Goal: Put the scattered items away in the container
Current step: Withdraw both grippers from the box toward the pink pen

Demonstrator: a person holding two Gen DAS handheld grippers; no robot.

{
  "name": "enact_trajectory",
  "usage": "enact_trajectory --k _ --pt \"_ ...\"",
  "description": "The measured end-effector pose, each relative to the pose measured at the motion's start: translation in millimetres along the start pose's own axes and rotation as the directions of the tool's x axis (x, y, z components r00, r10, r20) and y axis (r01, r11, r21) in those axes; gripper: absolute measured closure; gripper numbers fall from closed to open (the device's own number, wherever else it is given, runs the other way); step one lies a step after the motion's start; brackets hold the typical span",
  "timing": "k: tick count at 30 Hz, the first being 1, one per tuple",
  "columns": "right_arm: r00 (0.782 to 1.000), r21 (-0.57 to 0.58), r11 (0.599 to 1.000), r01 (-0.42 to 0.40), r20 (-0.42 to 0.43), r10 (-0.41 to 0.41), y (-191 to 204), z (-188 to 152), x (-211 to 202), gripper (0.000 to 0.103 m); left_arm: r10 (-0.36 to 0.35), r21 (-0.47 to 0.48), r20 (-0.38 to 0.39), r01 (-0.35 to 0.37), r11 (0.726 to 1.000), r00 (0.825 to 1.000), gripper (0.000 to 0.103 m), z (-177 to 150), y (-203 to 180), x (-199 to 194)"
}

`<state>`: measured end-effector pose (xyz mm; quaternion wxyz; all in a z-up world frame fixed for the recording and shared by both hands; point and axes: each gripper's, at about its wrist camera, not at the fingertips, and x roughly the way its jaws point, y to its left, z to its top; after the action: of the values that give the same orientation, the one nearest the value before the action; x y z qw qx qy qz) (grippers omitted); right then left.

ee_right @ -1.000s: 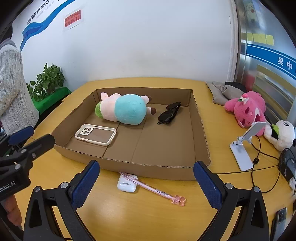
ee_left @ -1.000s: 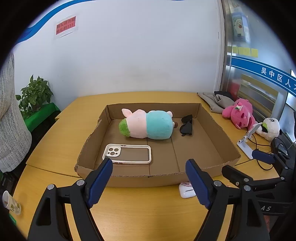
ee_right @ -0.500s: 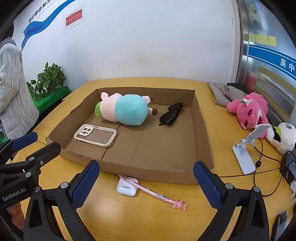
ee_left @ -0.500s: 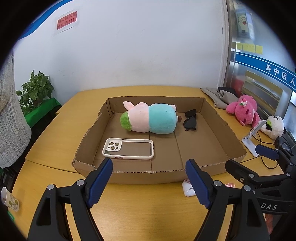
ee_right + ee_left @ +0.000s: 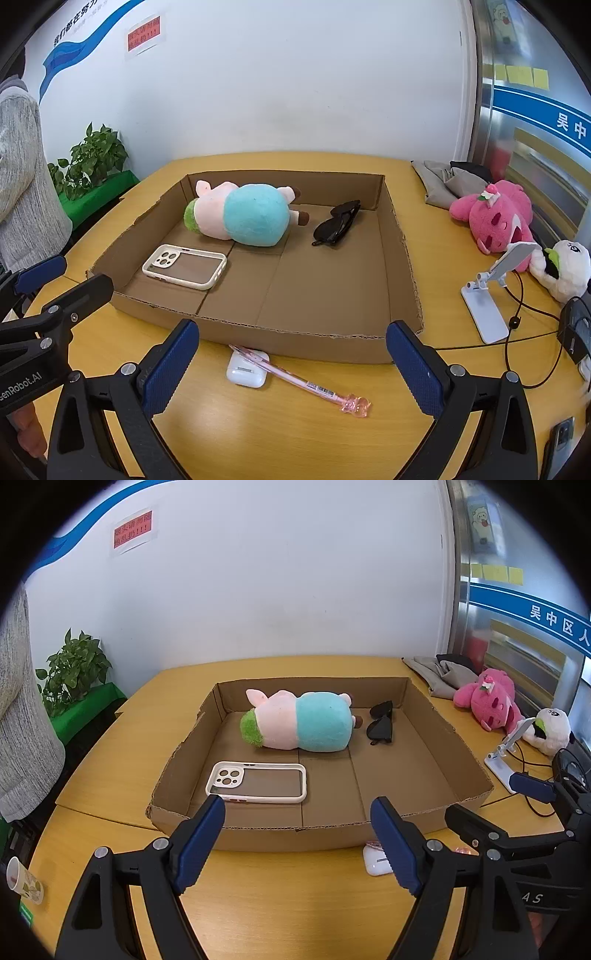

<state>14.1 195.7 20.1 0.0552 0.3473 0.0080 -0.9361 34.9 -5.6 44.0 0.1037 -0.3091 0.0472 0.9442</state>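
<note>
Just ahead of the spread, empty right gripper (image 5: 291, 363), now drawn closer, lie the white plastic earbud case (image 5: 246, 368) and pink pen (image 5: 301, 382), still outside the shallow cardboard tray (image 5: 332, 295).

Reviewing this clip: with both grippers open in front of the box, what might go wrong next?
The pink pen lies across the white earbud case, so gripping either may drag or flick the other. Both sit close against the cardboard box front wall, which the right gripper might shove. The left gripper hovers nearby and might collide.
</note>
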Motion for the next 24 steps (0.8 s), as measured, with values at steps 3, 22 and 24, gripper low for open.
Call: enact_trajectory --k 3,22,24 --pt "1.000 0.002 1.000 -0.003 -0.004 0.004 -0.7 -0.6 2.5 0.000 0.007 -0.003 -0.017 -0.007 1.000 1.000 0.022 -1.5 0.5 4.9" --pt "0.986 -0.114 0.986 -0.124 -0.128 0.109 -19.0 -36.8 35.5 0.000 0.032 0.011 -0.058 -0.031 0.999 0.998 0.022 -9.0 -5.4 18.0" --pt "0.979 -0.108 0.985 -0.136 -0.165 0.117 -28.9 -44.4 44.8 0.000 0.039 0.013 -0.063 -0.038 0.999 0.997 0.022 -10.3 -6.1 18.8"
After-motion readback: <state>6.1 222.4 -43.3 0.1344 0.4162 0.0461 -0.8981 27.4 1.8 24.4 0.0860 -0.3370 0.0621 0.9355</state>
